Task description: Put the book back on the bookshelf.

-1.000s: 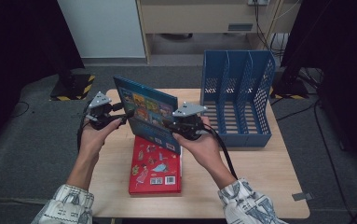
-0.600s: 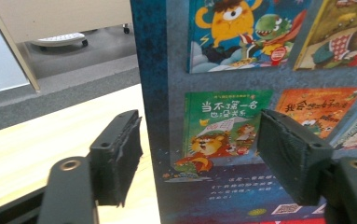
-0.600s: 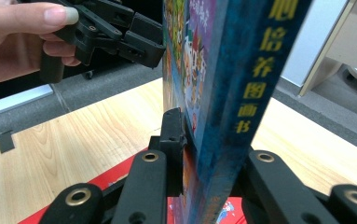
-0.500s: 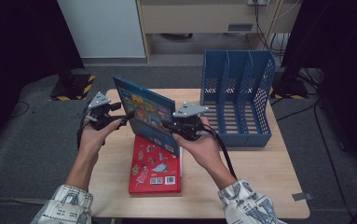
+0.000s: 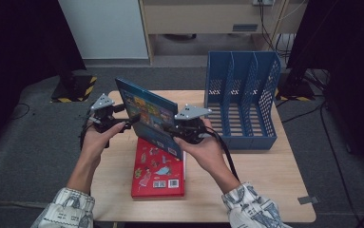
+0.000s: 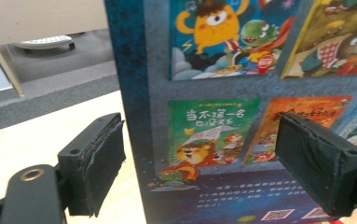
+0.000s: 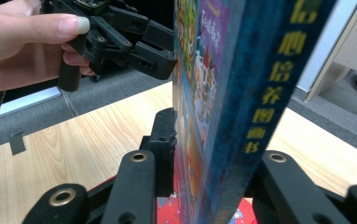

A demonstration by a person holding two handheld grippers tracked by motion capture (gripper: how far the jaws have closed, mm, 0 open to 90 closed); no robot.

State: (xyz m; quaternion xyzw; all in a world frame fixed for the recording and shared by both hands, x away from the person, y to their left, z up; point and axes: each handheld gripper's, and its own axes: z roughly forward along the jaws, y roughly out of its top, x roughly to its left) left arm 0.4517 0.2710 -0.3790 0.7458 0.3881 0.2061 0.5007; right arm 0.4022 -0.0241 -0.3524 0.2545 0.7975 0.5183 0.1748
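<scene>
Standing upright above the counter [image 5: 260,190], a blue picture book [image 5: 147,115] is clamped by the right tongs [image 5: 182,130].
Cartoon monster covers are printed on it; the left tongs [image 5: 128,121] are spread apart beside it.

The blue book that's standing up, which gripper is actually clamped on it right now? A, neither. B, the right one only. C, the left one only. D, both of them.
B: in the right gripper view the right gripper has its jaws shut on the blue book at its spine, while in the left gripper view the left gripper has its jaws spread wide, clear of the cover.
</scene>
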